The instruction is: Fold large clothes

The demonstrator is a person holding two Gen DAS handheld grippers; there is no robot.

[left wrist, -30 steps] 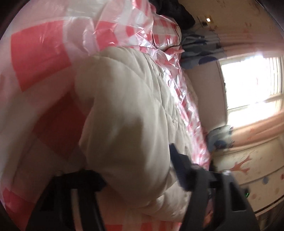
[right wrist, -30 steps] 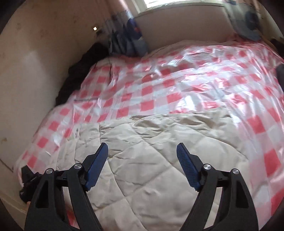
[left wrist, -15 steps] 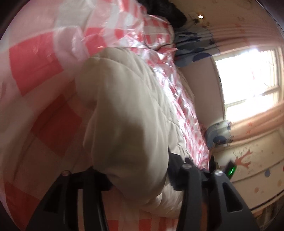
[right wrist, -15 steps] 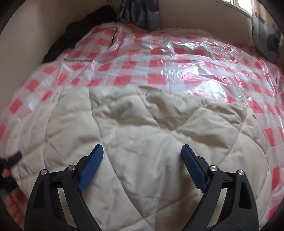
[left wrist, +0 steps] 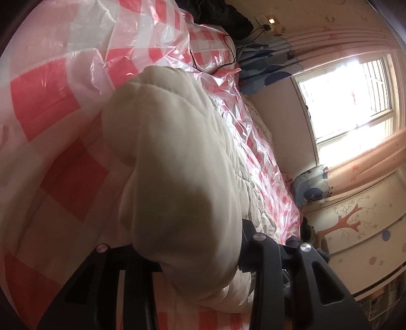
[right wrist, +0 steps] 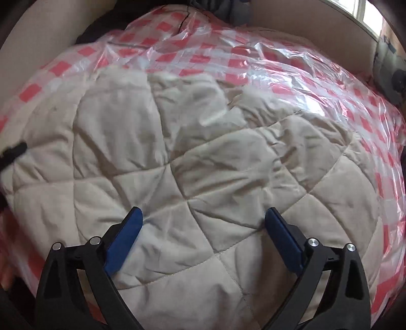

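A big cream quilted garment (right wrist: 203, 165) lies spread on a bed covered with red-and-white checked plastic sheeting (right wrist: 253, 58). My right gripper (right wrist: 203, 228) is open, its blue pads wide apart just above the garment's near part. In the left wrist view a thick fold of the same garment (left wrist: 177, 165) bulges up between the jaws of my left gripper (left wrist: 195, 243), which is shut on it; the pads are hidden by the cloth. The left gripper's black tip (right wrist: 12, 149) shows at the right wrist view's left edge.
Dark clothes (left wrist: 223, 15) lie piled at the bed's far corner by the wall. A black cable (left wrist: 228, 50) runs over the sheeting. A bright window (left wrist: 355, 88) with pink curtains and blue cushions (left wrist: 309, 187) stand beyond the bed's far side.
My right gripper has come down and closer over the garment, still open. My left gripper has closed tighter on the fold of garment.
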